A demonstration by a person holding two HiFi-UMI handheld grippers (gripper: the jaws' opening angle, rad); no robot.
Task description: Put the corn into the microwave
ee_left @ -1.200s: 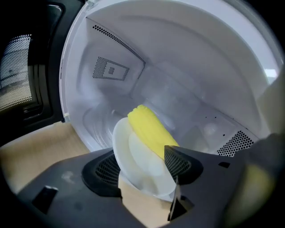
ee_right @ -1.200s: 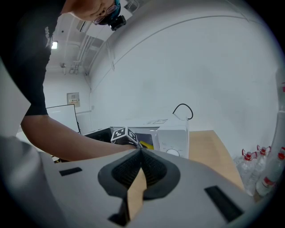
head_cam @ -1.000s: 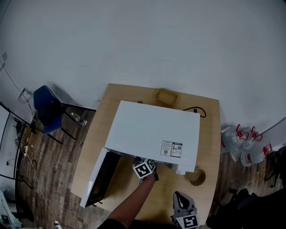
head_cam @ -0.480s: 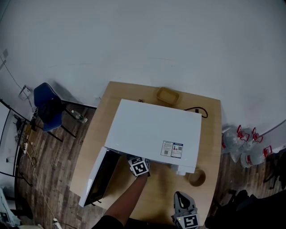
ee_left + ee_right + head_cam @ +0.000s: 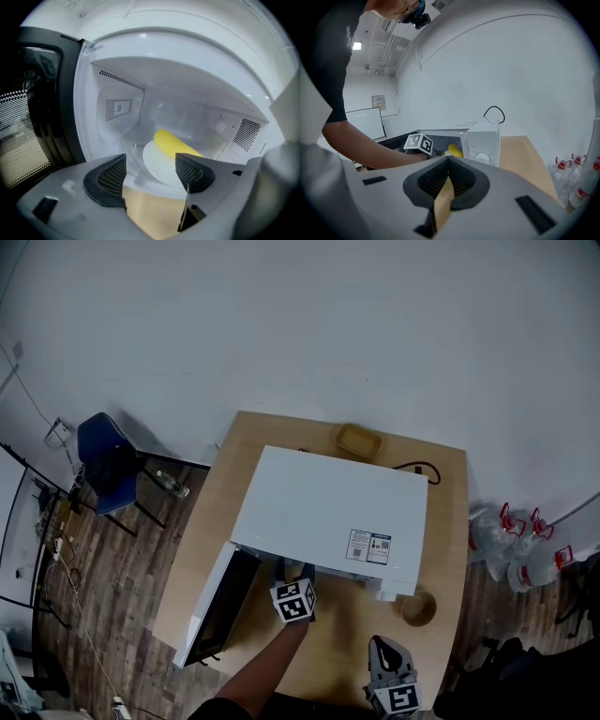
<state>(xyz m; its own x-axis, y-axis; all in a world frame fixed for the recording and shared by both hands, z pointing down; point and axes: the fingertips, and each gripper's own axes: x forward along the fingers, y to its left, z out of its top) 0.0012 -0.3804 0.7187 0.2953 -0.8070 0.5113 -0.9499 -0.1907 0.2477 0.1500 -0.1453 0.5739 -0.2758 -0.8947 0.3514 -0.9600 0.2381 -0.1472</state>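
Wooden table [image 5: 445,531]: we note corn [image 5: 173,143] lying slantwise inside the open microwave [image 5: 323,507], straight beyond our left gripper [image 5: 150,171], jaws apart, empty; right gripper [image 5: 449,177] pressed together, farther off.

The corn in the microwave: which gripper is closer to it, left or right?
Left. The left gripper is open at the front of the microwave, with the corn just beyond it. The right gripper is shut, farther back over the near edge of the table.

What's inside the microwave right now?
A yellow corn cob lies on the white plate inside the microwave. Its near end is hidden behind the open left gripper.
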